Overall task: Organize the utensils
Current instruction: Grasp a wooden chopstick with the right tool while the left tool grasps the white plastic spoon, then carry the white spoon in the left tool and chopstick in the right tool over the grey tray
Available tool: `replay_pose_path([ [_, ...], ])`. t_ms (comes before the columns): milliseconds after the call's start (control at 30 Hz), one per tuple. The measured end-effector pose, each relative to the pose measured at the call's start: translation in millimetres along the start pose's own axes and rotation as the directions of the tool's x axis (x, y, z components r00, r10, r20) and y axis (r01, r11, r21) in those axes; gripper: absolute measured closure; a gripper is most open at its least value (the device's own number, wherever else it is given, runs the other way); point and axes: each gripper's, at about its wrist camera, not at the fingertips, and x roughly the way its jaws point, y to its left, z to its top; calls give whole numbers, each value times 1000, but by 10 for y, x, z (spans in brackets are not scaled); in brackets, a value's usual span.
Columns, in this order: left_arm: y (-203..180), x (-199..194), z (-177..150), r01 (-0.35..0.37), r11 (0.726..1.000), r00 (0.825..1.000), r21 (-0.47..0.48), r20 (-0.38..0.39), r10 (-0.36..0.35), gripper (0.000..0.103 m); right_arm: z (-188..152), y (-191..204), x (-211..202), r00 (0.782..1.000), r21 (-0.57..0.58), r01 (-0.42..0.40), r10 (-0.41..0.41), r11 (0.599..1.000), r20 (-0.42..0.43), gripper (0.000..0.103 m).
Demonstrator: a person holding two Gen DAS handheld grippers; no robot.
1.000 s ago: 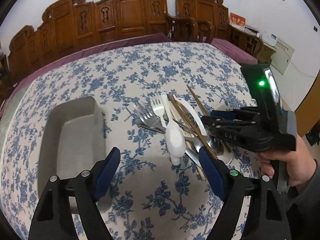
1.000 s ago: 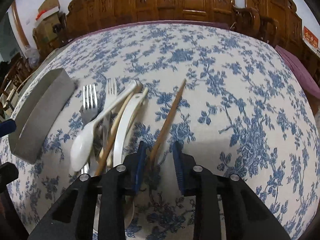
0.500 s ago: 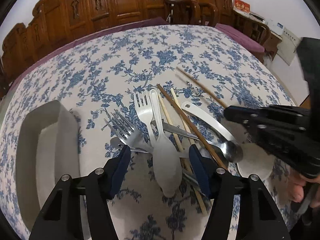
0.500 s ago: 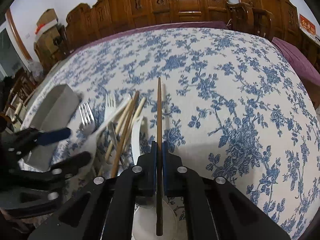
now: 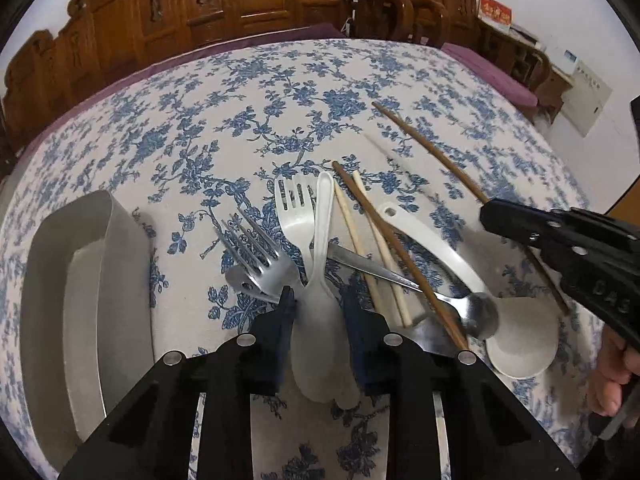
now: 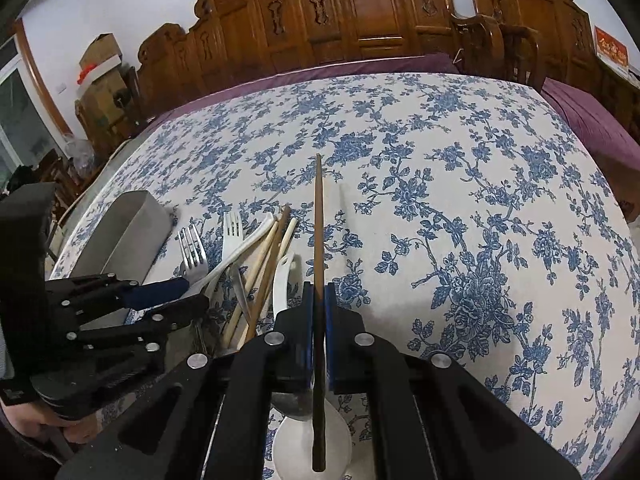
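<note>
A pile of utensils lies on the floral tablecloth: a metal fork (image 5: pixel 252 248), a white plastic fork (image 5: pixel 296 216), pale chopsticks (image 5: pixel 352 224), a dark chopstick (image 5: pixel 384 232), a metal spoon (image 5: pixel 476 312) and a white ladle (image 5: pixel 520 340). My left gripper (image 5: pixel 320 308) points down at the pile. Its jaws are closing on the white spoon (image 5: pixel 322 240), and the pads touch its sides where the handle meets the bowl. My right gripper (image 6: pixel 319 308) is shut on another dark chopstick (image 6: pixel 318 220) and holds it off the cloth, pointing straight ahead. The left wrist view also shows that gripper (image 5: pixel 492 216).
A grey metal tray (image 5: pixel 60 280) sits left of the pile and also shows in the right wrist view as a grey metal tray (image 6: pixel 128 232). Carved wooden chairs (image 6: pixel 360 20) line the table's far edge. A hand (image 5: pixel 612 372) holds the right gripper at the right border.
The left gripper came down over the pile and its jaws narrowed around the white spoon. The right gripper shut on the dark chopstick and raised it, so it now points straight ahead.
</note>
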Motion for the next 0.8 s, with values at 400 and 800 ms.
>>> replay_pose_path([
  [400,26,-275,-45,-29,998,999,47,26,28,103,-30,116,13,1000,-31,7,-7,999,-3,97],
  [800,156,-156,-61,-39,999,999,37,-8,39,92,-41,108,19,1000,-30,12,-12,999,0,97],
])
